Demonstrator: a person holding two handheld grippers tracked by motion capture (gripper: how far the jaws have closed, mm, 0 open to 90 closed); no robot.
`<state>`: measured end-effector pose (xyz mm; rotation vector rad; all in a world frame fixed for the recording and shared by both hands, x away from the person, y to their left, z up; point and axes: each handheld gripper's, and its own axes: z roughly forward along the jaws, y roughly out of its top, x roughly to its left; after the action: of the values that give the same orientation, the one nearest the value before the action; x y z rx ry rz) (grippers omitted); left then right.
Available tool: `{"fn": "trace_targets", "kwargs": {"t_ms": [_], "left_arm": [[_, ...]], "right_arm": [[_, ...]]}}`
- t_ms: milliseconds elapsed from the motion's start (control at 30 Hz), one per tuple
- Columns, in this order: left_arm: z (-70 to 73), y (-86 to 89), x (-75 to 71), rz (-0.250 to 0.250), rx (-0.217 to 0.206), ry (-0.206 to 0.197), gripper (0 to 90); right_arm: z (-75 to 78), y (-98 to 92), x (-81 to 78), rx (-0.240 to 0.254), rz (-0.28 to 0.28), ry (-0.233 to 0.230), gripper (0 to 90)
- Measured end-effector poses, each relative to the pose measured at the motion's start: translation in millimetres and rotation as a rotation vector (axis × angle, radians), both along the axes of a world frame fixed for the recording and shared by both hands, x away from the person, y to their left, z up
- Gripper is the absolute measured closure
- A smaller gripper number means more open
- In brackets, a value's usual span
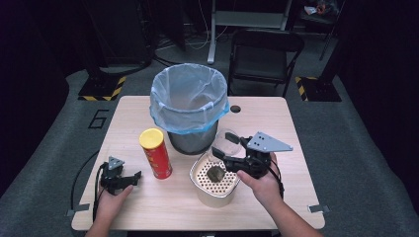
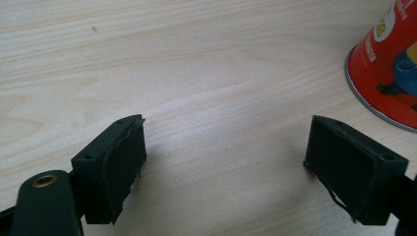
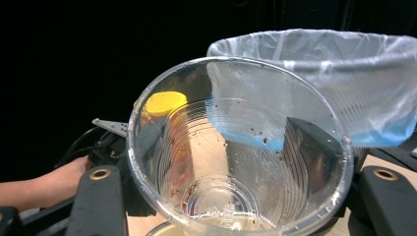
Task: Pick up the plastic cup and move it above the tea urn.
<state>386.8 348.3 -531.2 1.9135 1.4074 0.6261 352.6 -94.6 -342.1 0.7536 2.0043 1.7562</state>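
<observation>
My right gripper is shut on a clear plastic cup, one jaw on each side of its wall. The cup is lifted and tilted above a white perforated container in which lies a dark lump. Brown specks and a little liquid cling inside the cup. At the table's left front, my left gripper rests open over bare wood, nothing between its jaws. A red chip can with a yellow lid stands just to its right.
A grey bin lined with a pale blue bag stands at the middle back of the wooden table, right behind the cup. A folding chair stands beyond the table.
</observation>
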Motion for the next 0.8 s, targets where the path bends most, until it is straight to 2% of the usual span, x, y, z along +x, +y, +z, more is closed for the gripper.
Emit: {"fn": "trace_targets", "kwargs": {"t_ms": [100,133,200,333,367,667,700,800], "left_arm": [[-0.1,-0.2,0.1,-0.002,-0.004,0.001,14.7],[-0.2,-0.5,0.0,-0.002,-0.006,0.002,14.3],[-0.1,-0.5,0.1,-0.009,-0.004,0.007,13.5],[-0.2,-0.7,0.1,-0.012,-0.007,0.007,13.0],[-0.2,-0.4,0.0,-0.015,-0.005,0.004,13.0],[0.2,-0.2,-0.9,-0.025,0.003,0.008,12.9],[0.2,-0.3,-1.0,-0.024,0.003,0.008,13.0],[0.1,-0.6,-1.3,-0.024,0.001,0.008,13.0]], "right_arm": [[17.1,1.5,1.2,-0.02,0.004,0.012,34.2],[26.6,2.3,3.9,-0.042,0.01,0.01,34.1],[39.1,4.1,6.9,-0.06,0.008,0.03,34.0],[58.8,5.8,15.4,-0.079,-0.007,-0.001,34.0],[68.2,7.4,20.1,-0.079,-0.014,-0.008,34.0],[90.2,15.2,42.5,-0.08,-0.041,0.0,34.0],[95.4,16.9,46.2,-0.087,-0.049,-0.015,34.0],[101.2,19.0,51.3,-0.088,-0.042,-0.023,34.0]]}}
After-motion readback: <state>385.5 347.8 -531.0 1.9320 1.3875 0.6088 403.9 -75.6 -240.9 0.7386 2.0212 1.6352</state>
